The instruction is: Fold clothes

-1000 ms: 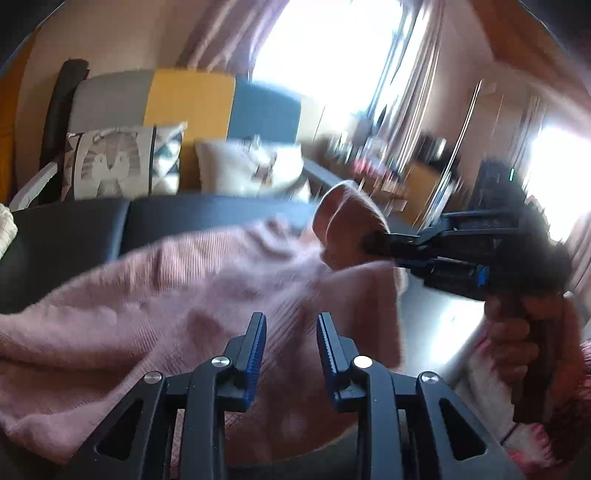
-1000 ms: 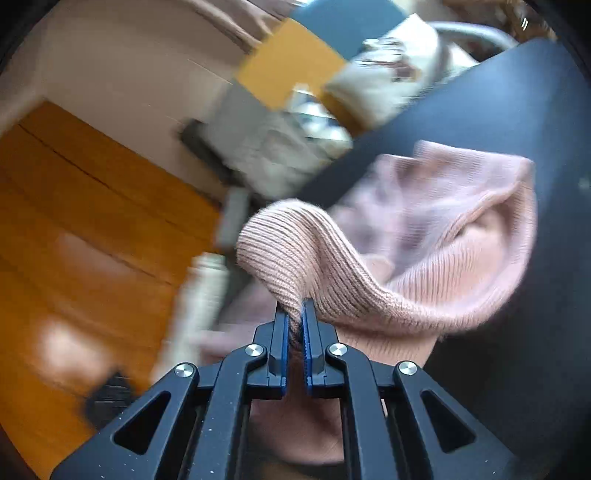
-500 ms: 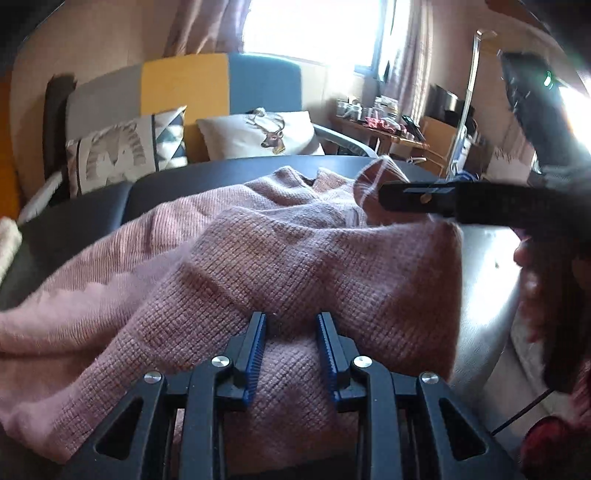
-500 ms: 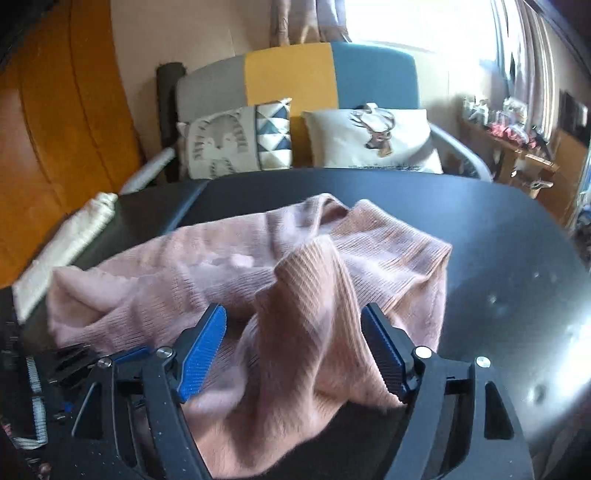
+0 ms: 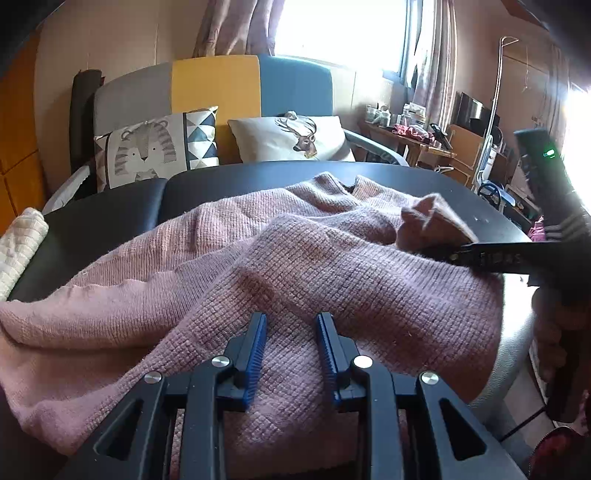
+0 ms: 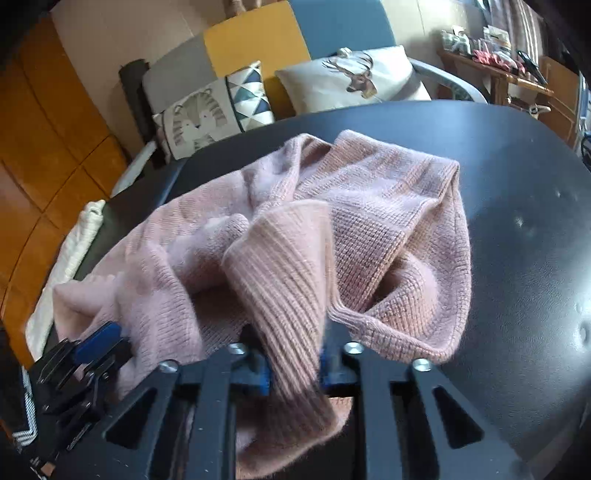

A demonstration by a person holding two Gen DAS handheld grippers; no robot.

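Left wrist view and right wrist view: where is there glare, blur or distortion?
Left wrist view: the window is blown out white, glare also at the right edge; fisheye bends the walls. Right wrist view: even light, sharp pink sweater, slight blur at the ribbed cuff between the closing right tool.

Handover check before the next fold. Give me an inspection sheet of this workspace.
Surface: dark table, partly bare.
Job's things: pink knit sweater, rumpled, unfolded.
Clutter: cream cloth at the table's left edge.
Grippers: left gripper open over the sweater; right gripper closing, ribbed cuff between its jaws.
Cables: nothing seen on the table.
Surroundings: sofa with cushions, bright window.
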